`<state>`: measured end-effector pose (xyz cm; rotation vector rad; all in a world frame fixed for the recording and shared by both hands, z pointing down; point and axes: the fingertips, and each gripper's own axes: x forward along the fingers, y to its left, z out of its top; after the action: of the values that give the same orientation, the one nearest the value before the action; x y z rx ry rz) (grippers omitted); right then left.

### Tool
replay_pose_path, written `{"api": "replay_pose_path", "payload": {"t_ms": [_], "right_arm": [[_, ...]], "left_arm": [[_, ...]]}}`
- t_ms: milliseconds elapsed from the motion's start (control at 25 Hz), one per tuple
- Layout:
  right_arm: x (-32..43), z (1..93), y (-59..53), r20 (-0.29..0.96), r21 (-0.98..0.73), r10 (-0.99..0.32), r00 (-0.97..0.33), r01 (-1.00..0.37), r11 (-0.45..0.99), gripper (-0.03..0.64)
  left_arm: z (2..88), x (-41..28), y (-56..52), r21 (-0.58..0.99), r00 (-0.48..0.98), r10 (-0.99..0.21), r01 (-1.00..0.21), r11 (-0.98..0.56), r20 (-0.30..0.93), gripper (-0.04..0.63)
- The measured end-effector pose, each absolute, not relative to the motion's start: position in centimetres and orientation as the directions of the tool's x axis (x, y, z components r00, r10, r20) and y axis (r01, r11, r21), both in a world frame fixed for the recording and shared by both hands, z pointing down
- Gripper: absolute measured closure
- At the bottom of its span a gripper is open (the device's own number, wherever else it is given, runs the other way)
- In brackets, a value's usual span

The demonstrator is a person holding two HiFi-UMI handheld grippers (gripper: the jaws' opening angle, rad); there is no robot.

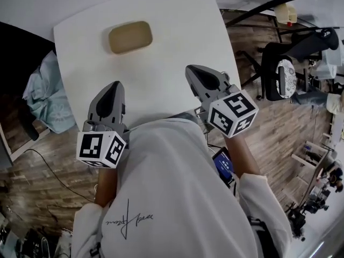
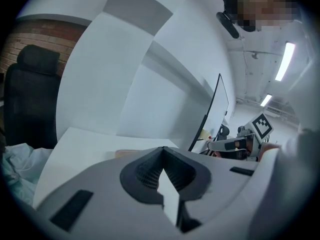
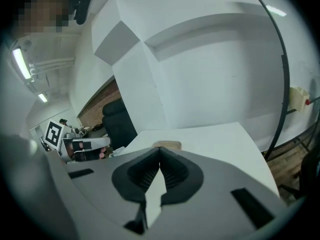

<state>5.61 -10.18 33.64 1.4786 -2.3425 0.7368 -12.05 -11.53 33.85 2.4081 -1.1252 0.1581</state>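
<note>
1. While both grippers are hovering over the near part of the white table [image 1: 177, 26], the tan tray [image 1: 130, 37] is lying flat on the table's far half, toward the left, well apart from either gripper.
2. The left gripper [image 1: 114, 86] is pointing at the tray from the near left edge. Its jaws are pressing together at the tips with nothing between them. In the left gripper view, a sliver of the tray is showing just above the closed tips.
3. The right gripper [image 1: 192, 70] is hanging over the near right part of the table, slightly farther forward than the left one. Its jaws are likewise meeting at the tips and carrying nothing.
4. The left marker cube [image 1: 101, 148] and the right marker cube [image 1: 233, 113] are sitting at the rear of their grippers, close to the person's white sweatshirt [image 1: 172, 198].
5. A phone [image 1: 223, 164] with a lit blue screen is showing beside the person's right forearm.
6. A light blue cloth [image 1: 45, 98] is lying just off the table's left edge, and a black office chair [image 1: 293, 58] is standing on the wooden floor [image 1: 269, 133] to the right.
</note>
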Motion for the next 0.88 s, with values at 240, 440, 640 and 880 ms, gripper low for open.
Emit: {"api": "replay_pose_path", "payload": {"t_ms": [240, 440, 640, 880], "right_arm": [[5.0, 36.0, -10.5, 0.472, -0.389, -0.774, -0.423, -0.887, 0.248, 0.609], [4.0, 39.2, -11.9, 0.414, -0.593, -0.765, -0.493, -0.784, 0.184, 0.607], [3.4, 42.2, -13.6, 0.352, -0.733, -0.764, -0.540, -0.667, 0.134, 0.607], [2.0, 44.3, -15.5, 0.271, -0.834, -0.735, -0.621, -0.533, 0.142, 0.549]], "left_arm": [[34.9, -12.1, -12.1, 0.392, 0.687, -0.662, -0.721, -0.571, 0.299, 0.589], [35.1, -11.8, -12.9, 0.394, 0.687, -0.666, -0.720, -0.571, 0.290, 0.589], [35.6, -12.2, -13.5, 0.386, 0.667, -0.683, -0.739, -0.553, 0.299, 0.589], [35.7, -14.6, -14.8, 0.381, 0.568, -0.771, -0.807, -0.452, 0.288, 0.589]]}}
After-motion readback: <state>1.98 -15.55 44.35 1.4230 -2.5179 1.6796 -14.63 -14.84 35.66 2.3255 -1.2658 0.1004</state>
